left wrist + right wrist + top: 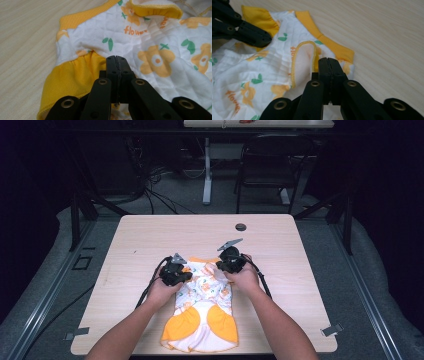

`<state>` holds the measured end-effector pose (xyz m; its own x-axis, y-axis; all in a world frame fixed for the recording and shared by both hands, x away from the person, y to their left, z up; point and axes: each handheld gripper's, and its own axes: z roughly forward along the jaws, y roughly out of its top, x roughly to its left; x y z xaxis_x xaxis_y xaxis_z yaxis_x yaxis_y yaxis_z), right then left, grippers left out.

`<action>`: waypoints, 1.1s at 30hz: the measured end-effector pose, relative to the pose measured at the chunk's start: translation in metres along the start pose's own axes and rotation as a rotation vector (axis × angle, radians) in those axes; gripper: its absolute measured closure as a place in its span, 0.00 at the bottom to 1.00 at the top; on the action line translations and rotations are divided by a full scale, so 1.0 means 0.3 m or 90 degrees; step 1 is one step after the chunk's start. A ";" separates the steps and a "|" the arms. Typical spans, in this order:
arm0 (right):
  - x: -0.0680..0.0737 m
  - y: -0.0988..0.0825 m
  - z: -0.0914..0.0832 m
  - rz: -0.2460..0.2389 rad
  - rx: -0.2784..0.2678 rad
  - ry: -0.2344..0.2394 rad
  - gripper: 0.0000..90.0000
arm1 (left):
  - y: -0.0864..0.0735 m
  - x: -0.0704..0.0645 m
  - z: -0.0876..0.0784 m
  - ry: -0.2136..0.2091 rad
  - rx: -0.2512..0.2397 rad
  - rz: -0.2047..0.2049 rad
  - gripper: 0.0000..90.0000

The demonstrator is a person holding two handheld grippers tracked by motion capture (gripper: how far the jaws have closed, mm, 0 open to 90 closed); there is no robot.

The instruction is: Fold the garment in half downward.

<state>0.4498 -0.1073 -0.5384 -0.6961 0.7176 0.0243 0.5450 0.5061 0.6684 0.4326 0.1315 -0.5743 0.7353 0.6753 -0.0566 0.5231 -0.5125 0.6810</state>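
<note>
Both sets of fingers are pressed together. Those of my left gripper [116, 60] lie over the small white quilted cotton garment with orange flowers, green leaves and yellow trim [155, 50]. Their tips sit just where the gathered yellow ruffle [72, 75] meets the white printed cloth, and I cannot tell whether any fabric is caught between them. My right gripper [329, 61] has its fingers meeting at the garment's other side, right beside a folded-up flap edged in yellow stitching [304, 60] and near the ribbed yellow band [332, 47]; again I cannot tell if cloth is pinched there.

From above, the garment [202, 312] lies rumpled on the near half of the pale wood-grain worktop [140, 235], its orange-yellow ruffled end towards me and close to the near edge. My left gripper [175, 270] rests on its far left corner and my right gripper [229, 262] on its far right corner, a forearm coming in behind each.

Farther out, a small dark round hole [241, 227] sits near the worktop's far edge. Beyond it stand a black chair [270, 165] and a white desk leg [207, 170] on grey floor.
</note>
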 end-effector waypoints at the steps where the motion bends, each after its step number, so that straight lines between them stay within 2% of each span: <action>1: 0.005 -0.002 -0.001 -0.002 0.002 0.004 1.00 | 0.000 0.000 0.000 0.000 -0.001 -0.001 1.00; 5: 0.018 -0.021 0.013 -0.008 0.017 0.003 1.00 | 0.000 -0.002 0.001 0.001 -0.002 -0.004 1.00; 6: 0.019 -0.031 0.022 0.004 0.017 0.006 1.00 | -0.001 -0.002 0.001 0.002 -0.003 -0.004 1.00; 9: 0.021 -0.056 0.051 -0.009 0.043 0.002 1.00 | -0.001 0.000 0.000 -0.001 -0.001 -0.005 1.00; 13: 0.022 -0.079 0.064 -0.003 0.034 0.008 1.00 | -0.001 0.005 0.000 -0.007 -0.002 -0.014 1.00; 18: 0.021 -0.082 0.056 -0.023 0.040 0.000 1.00 | 0.005 0.008 -0.006 -0.008 0.007 -0.018 1.00; 21: 0.016 -0.077 0.050 -0.008 0.026 0.005 0.98 | 0.021 0.016 -0.015 -0.011 -0.009 -0.017 0.99; 22: 0.013 -0.072 0.047 -0.007 0.022 0.001 0.98 | 0.040 0.026 -0.021 -0.004 -0.021 -0.017 0.99; 27: -0.005 -0.044 0.038 0.001 0.014 -0.026 0.96 | 0.079 0.048 -0.022 0.011 -0.019 -0.009 0.96; 28: -0.016 -0.030 0.039 0.013 0.007 -0.038 0.92 | 0.090 0.057 -0.018 0.019 -0.025 -0.008 0.94; 29: -0.016 -0.030 0.039 0.013 0.007 -0.038 0.92 | 0.090 0.057 -0.018 0.019 -0.025 -0.008 0.93; 33: -0.030 -0.017 0.056 0.030 0.005 -0.045 0.88 | 0.094 0.078 0.004 0.047 -0.020 -0.013 0.87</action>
<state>0.4612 -0.1083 -0.5545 -0.6351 0.7725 0.0035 0.5803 0.4741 0.6622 0.4650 0.1322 -0.5572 0.6899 0.7237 -0.0175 0.5234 -0.4820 0.7026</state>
